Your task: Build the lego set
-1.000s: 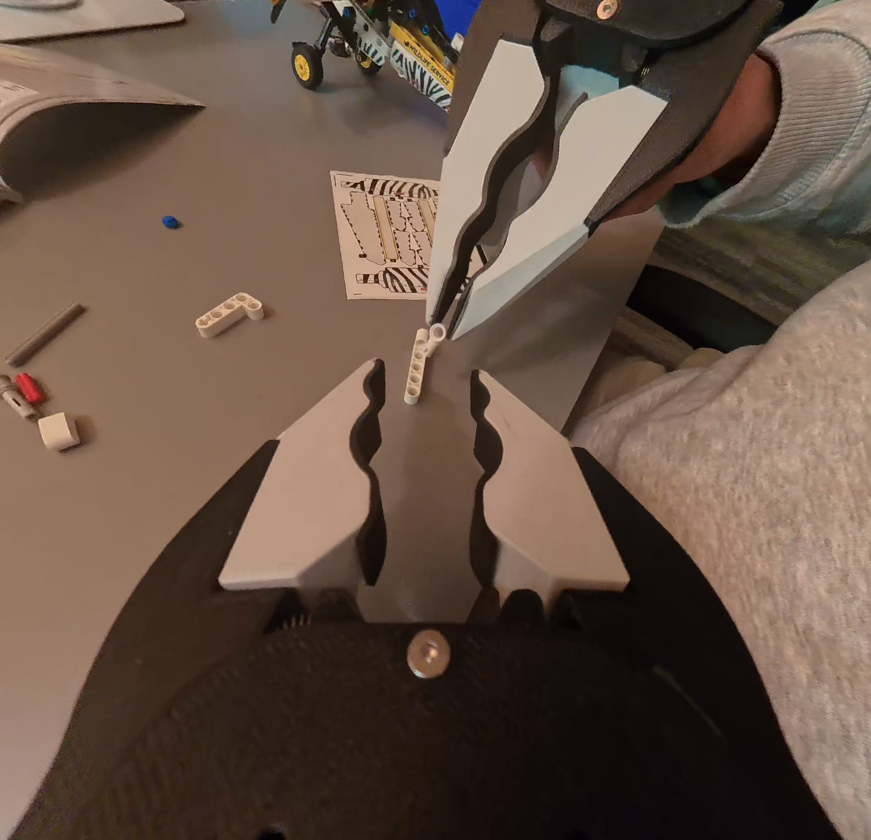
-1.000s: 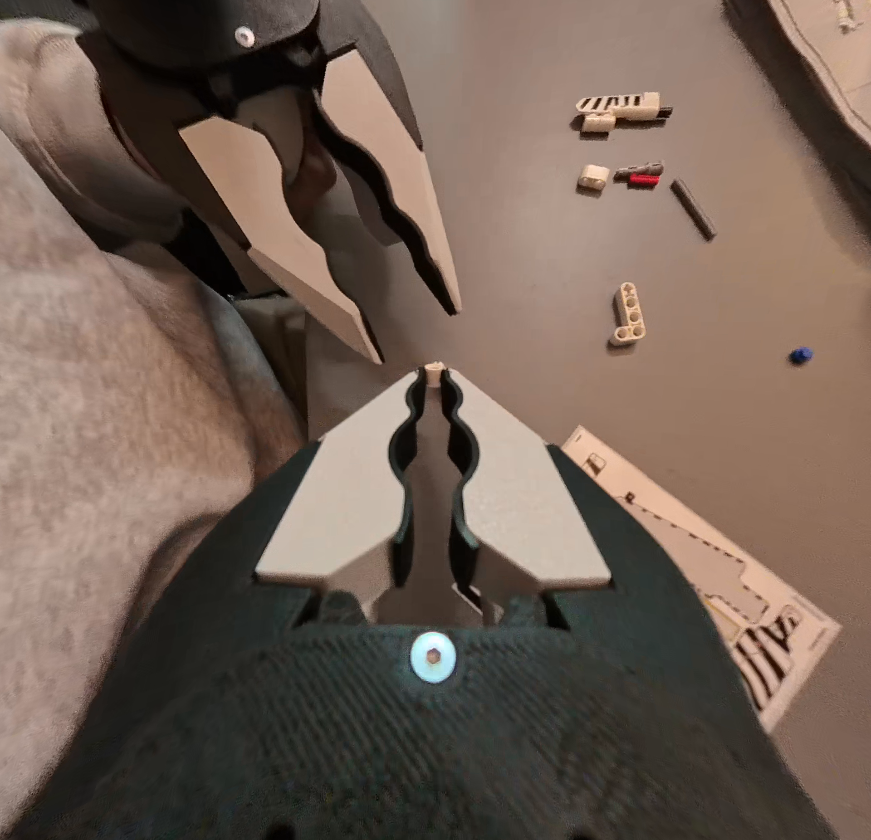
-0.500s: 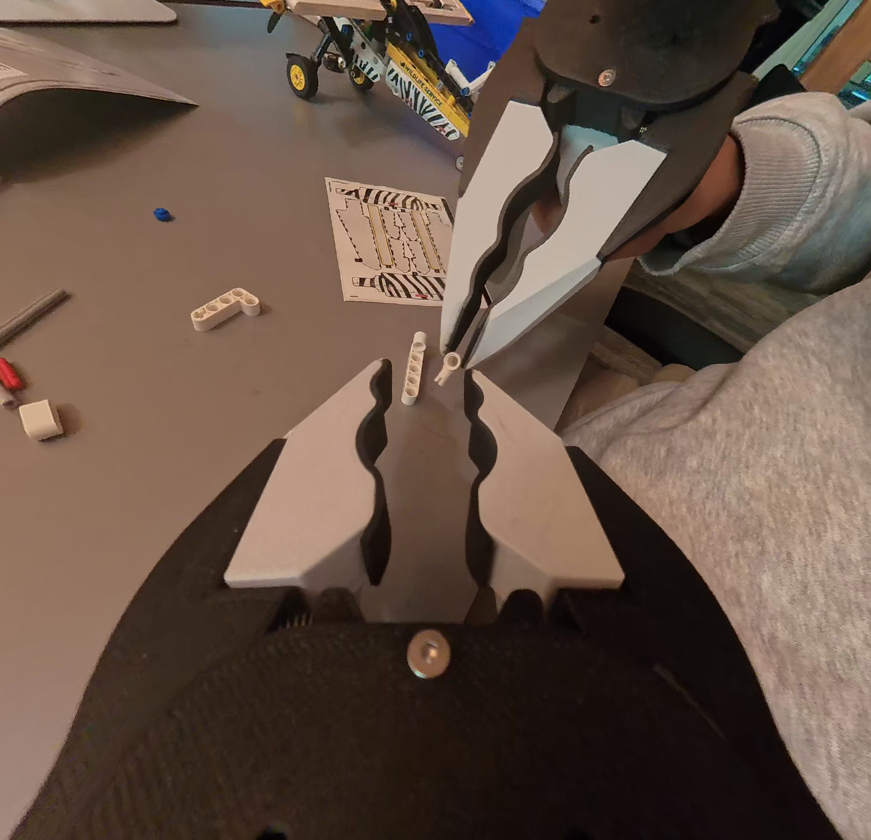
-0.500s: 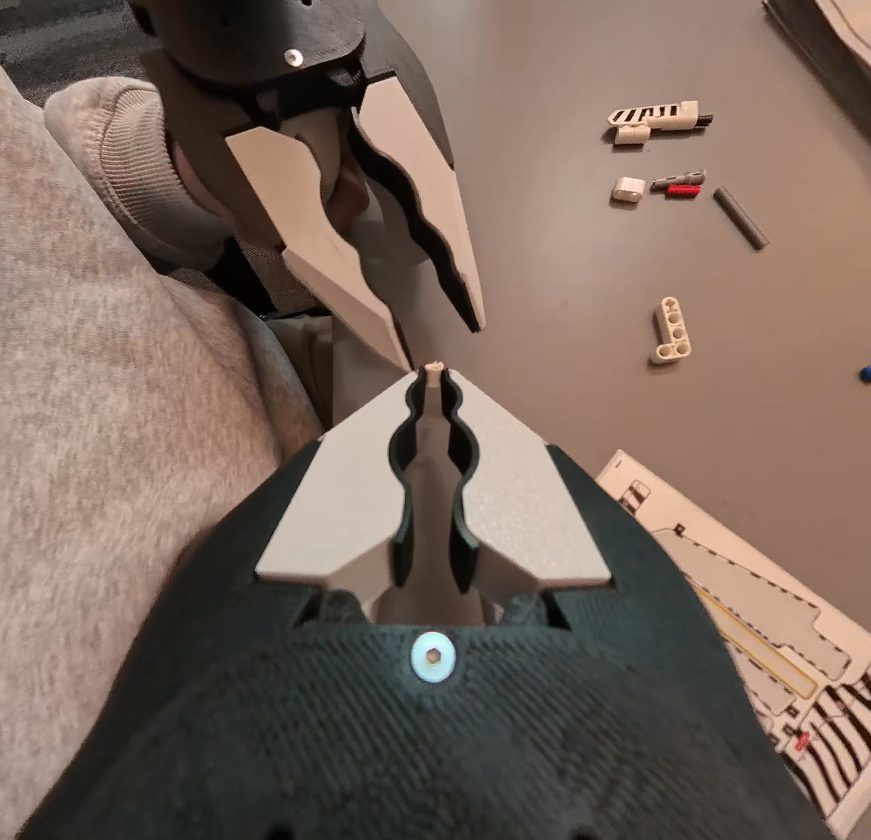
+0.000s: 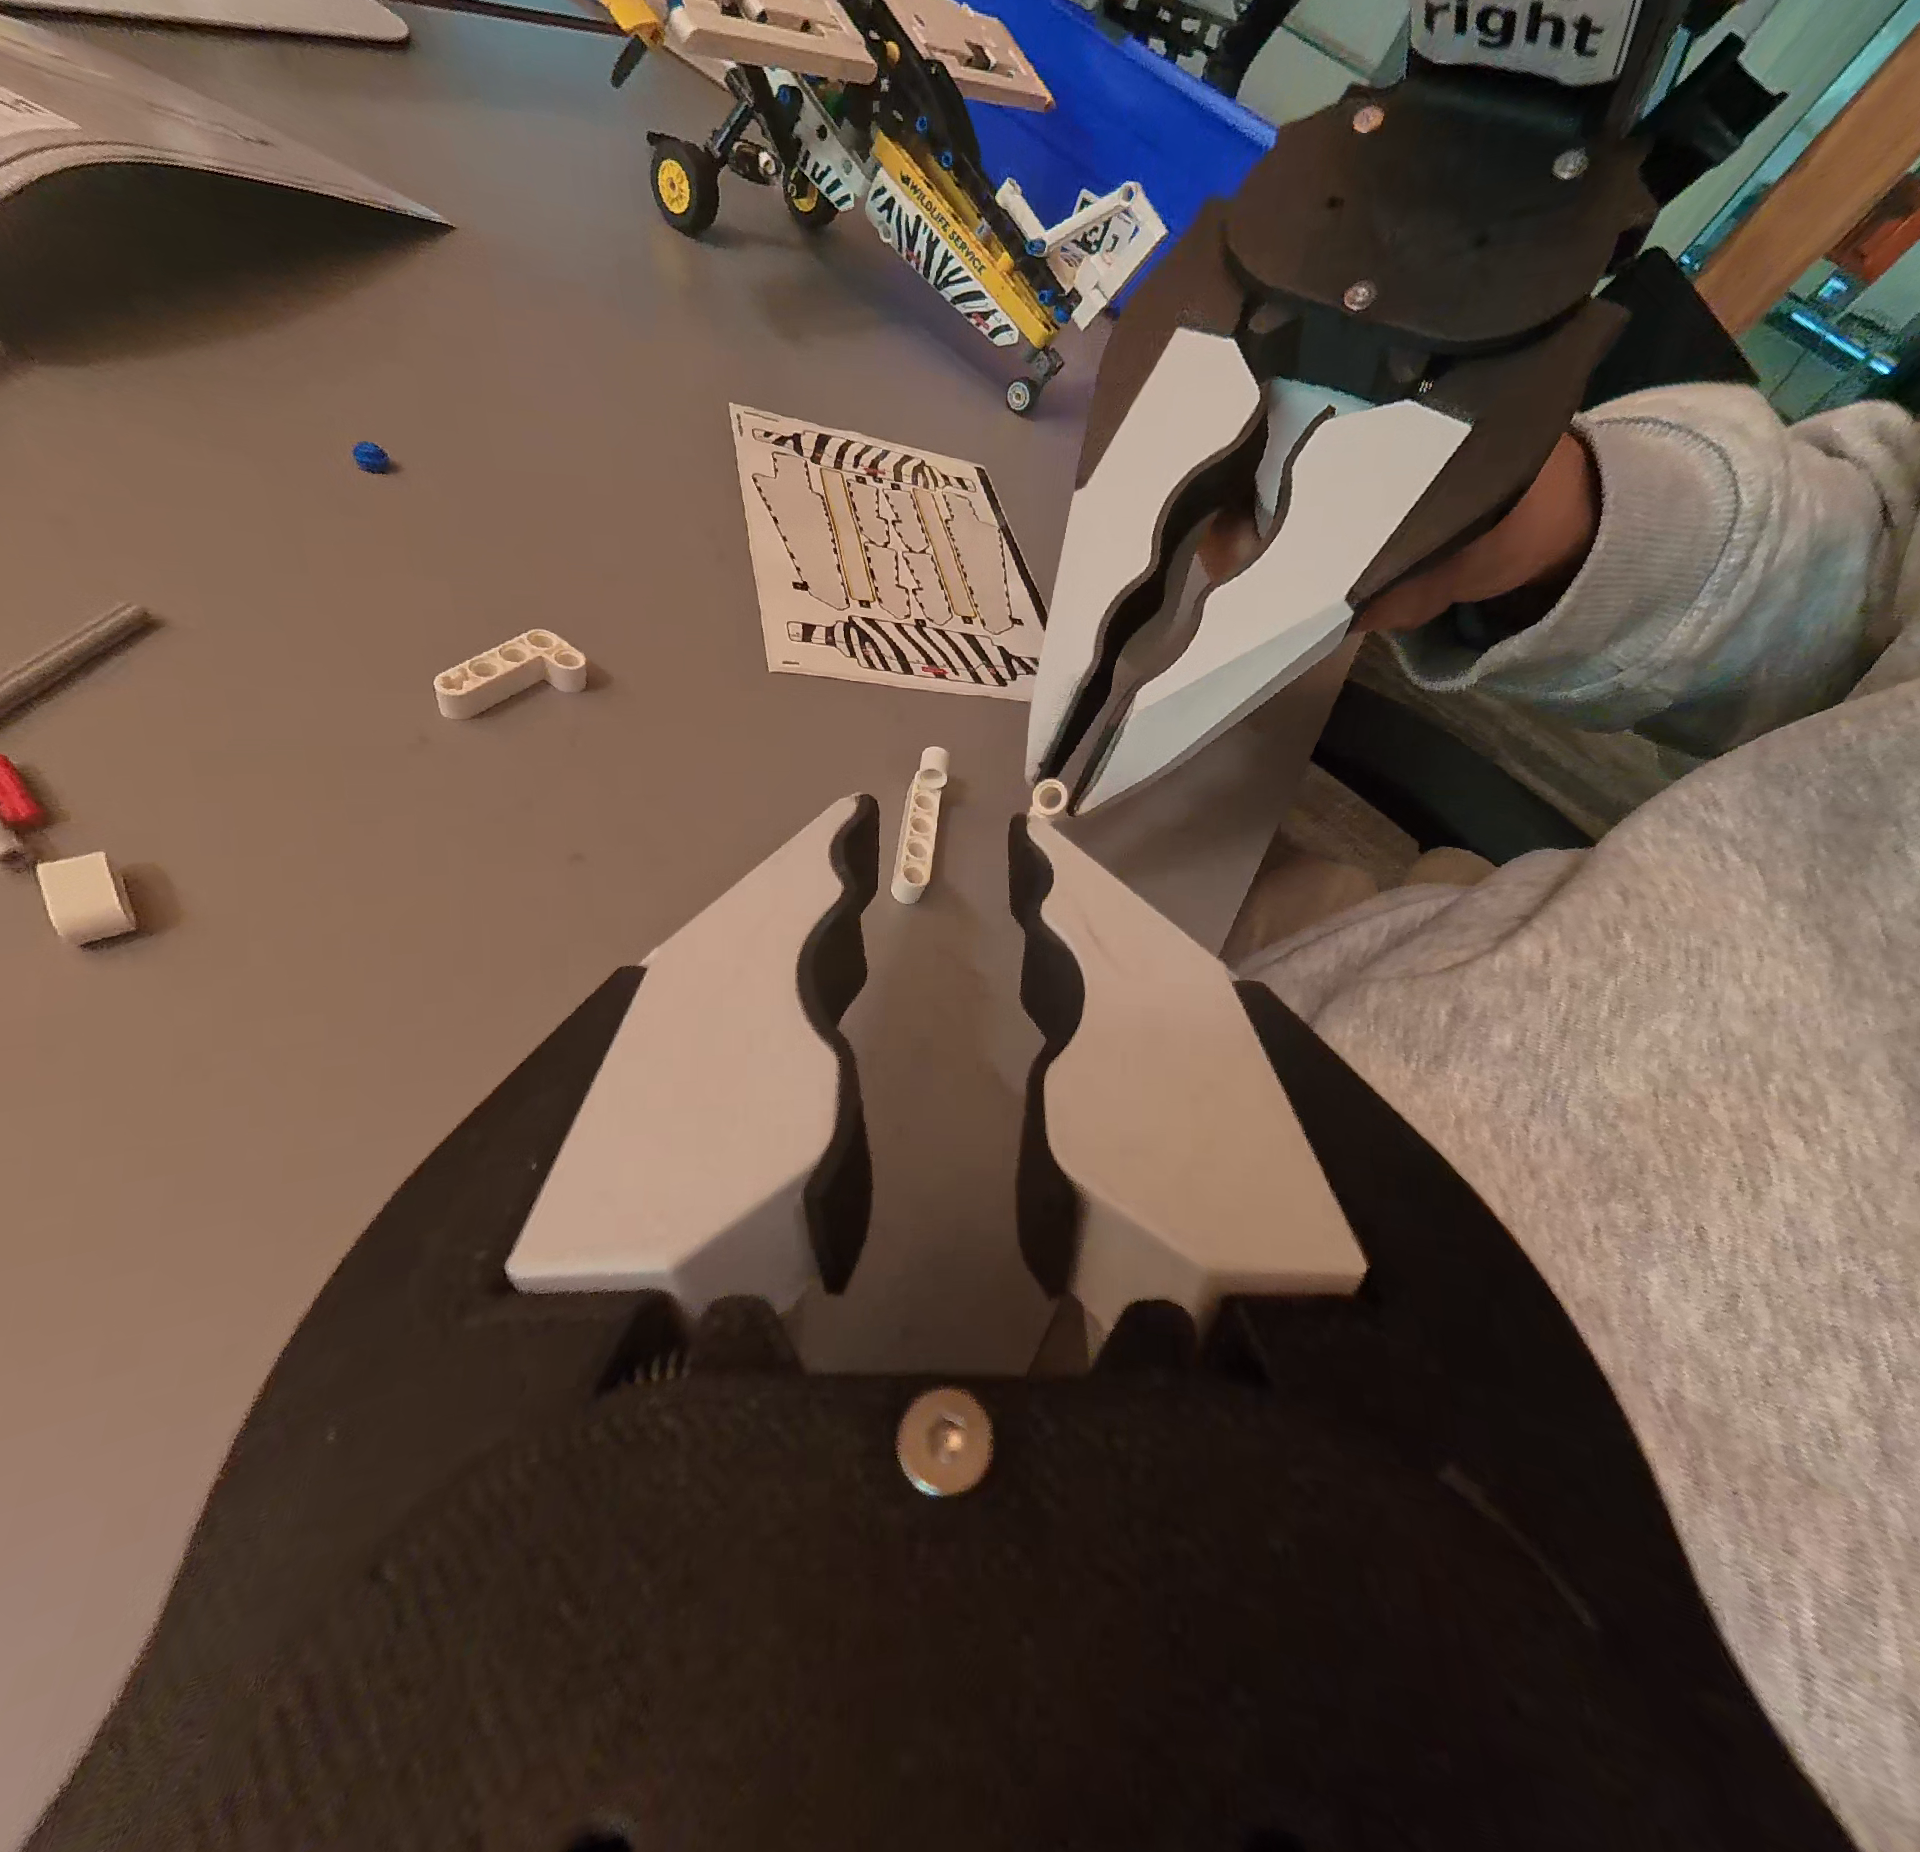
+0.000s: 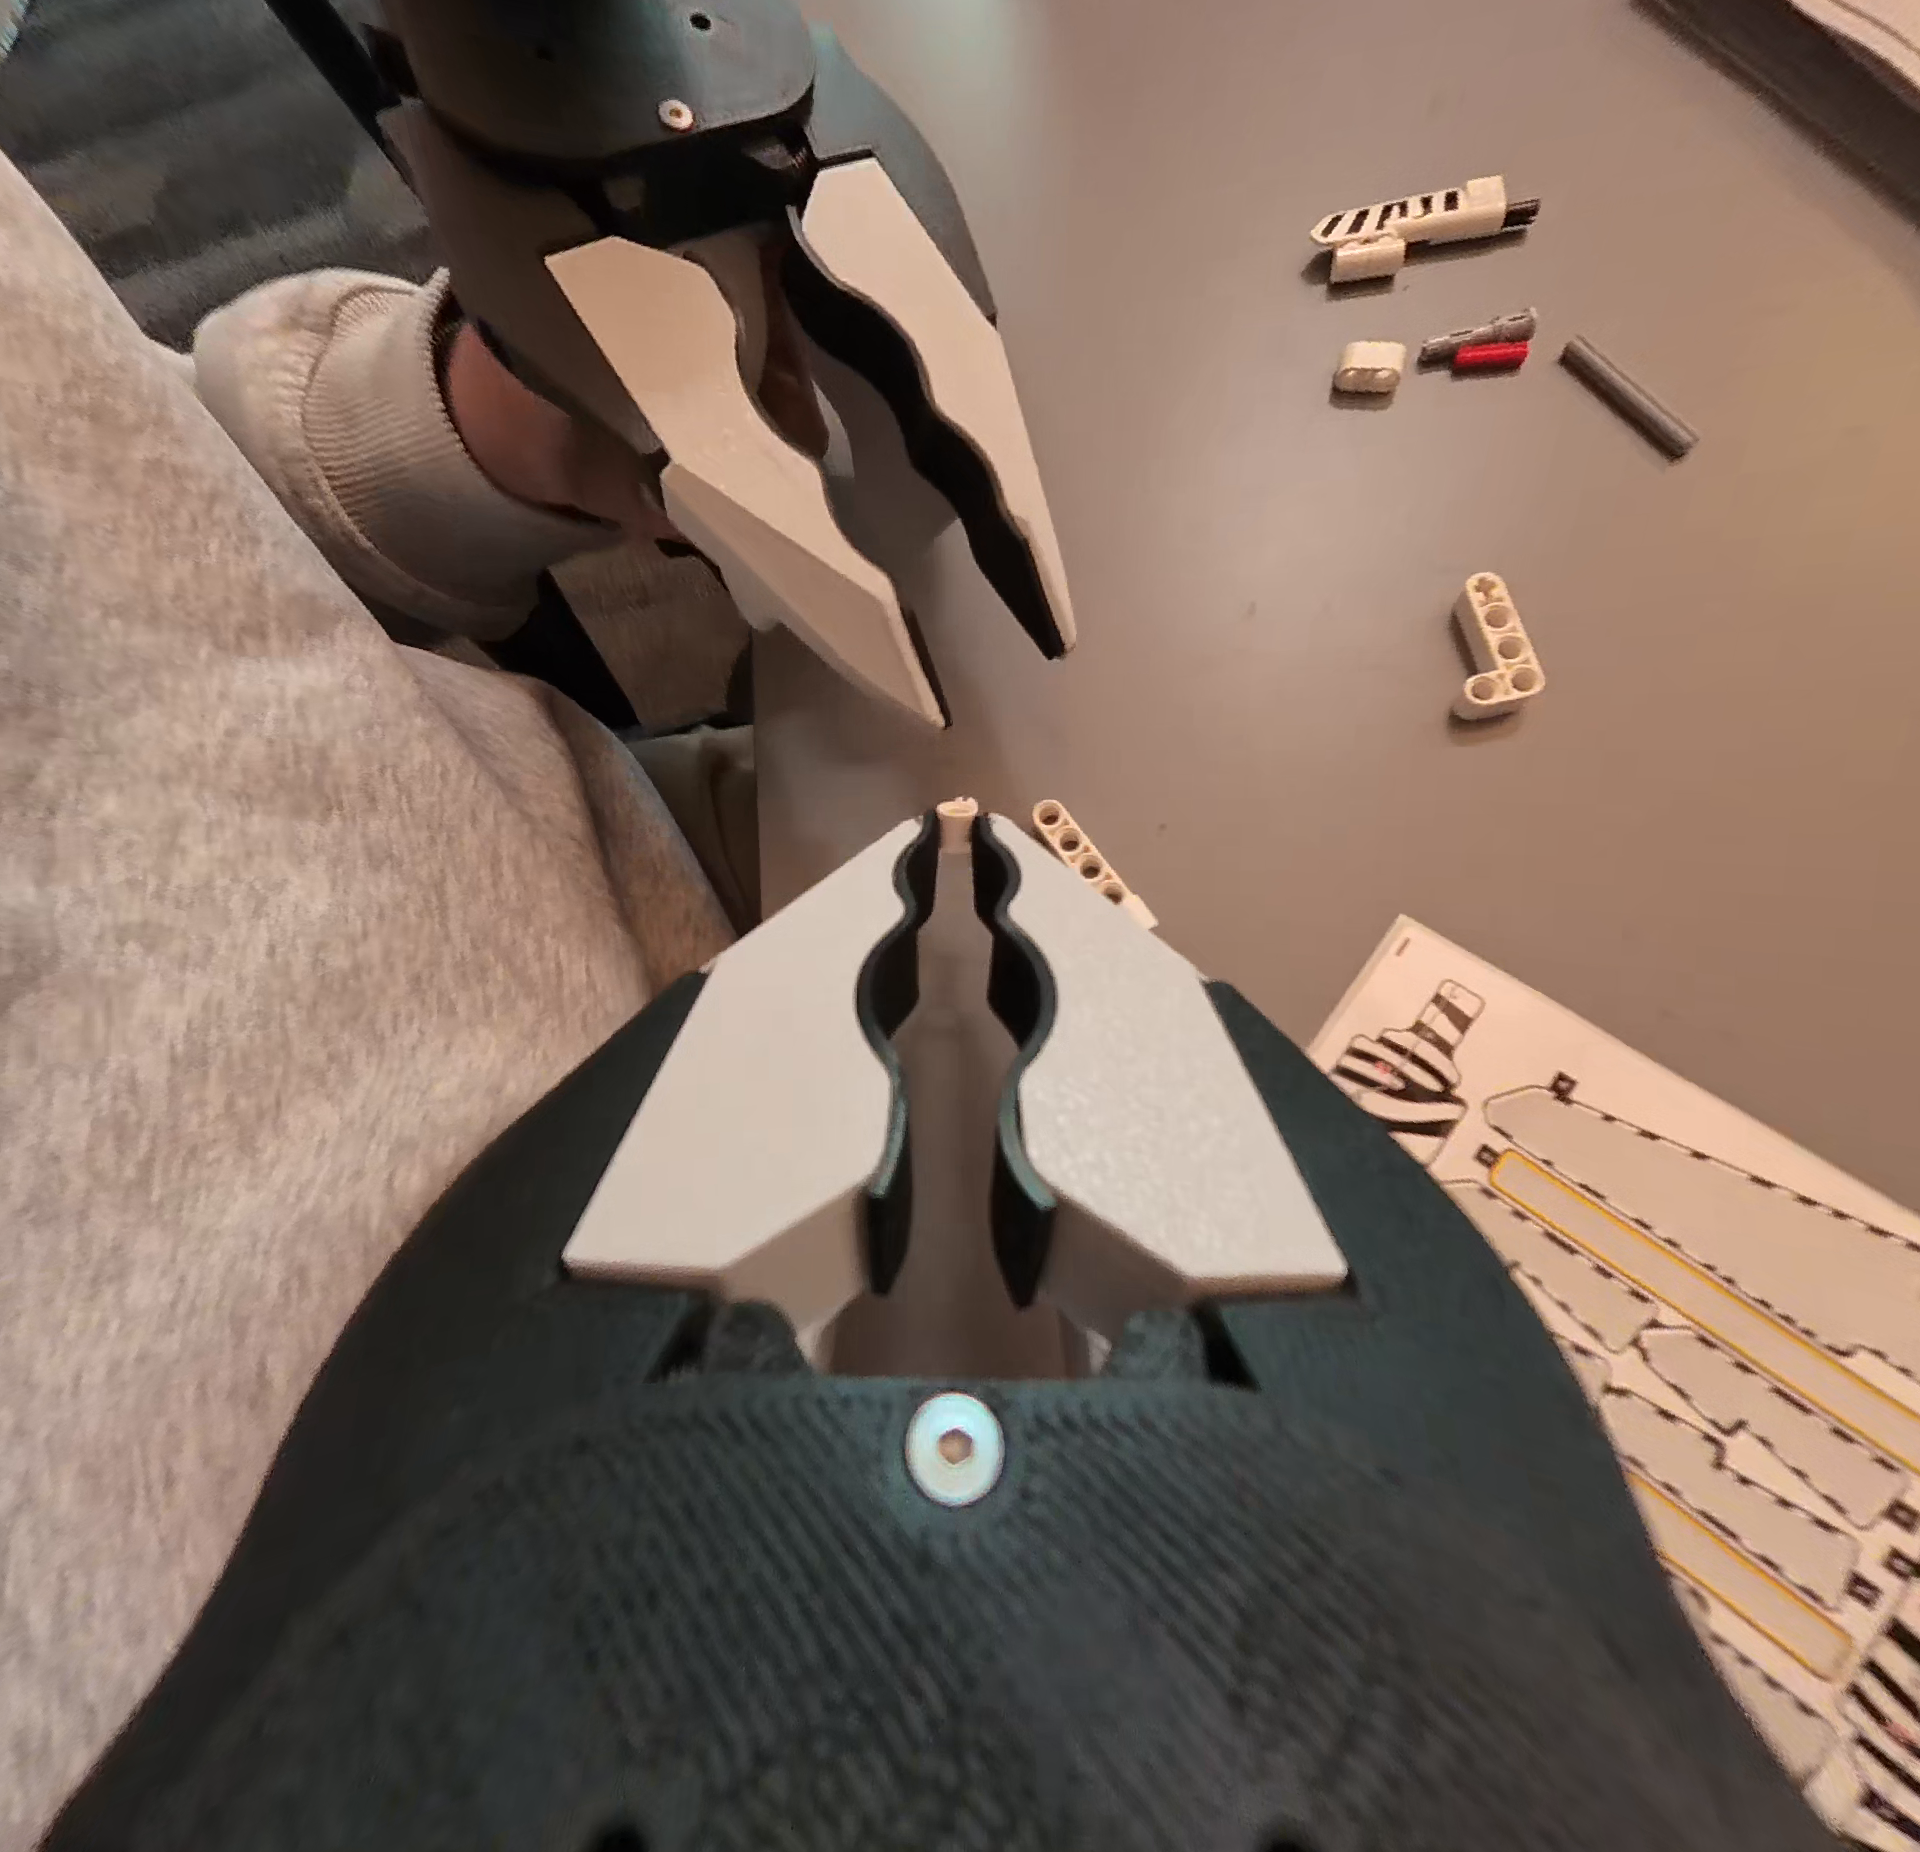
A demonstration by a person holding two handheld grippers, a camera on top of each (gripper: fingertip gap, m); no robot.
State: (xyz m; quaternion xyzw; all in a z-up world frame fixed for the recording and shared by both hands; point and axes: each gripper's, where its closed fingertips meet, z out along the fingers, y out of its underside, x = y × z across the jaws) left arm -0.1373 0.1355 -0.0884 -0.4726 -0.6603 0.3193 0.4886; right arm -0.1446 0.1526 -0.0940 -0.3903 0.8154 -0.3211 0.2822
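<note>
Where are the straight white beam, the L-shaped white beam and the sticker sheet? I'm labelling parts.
straight white beam [image 5: 918,834], left wrist view, middle of its holed face.
L-shaped white beam [image 6: 1496,646], right wrist view, its long arm.
sticker sheet [image 5: 888,545], left wrist view, sheet's centre.

Right claw pinches small white pin; left claw agape above; white beam beside.

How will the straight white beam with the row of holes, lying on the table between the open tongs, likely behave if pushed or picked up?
The white beam looks like rigid plastic, so it probably won't bend. It lies flat on the smooth table, so a push likely slides it rather than rolls it. Being thin and small, it seems light and may slip from the left tongs.
</note>
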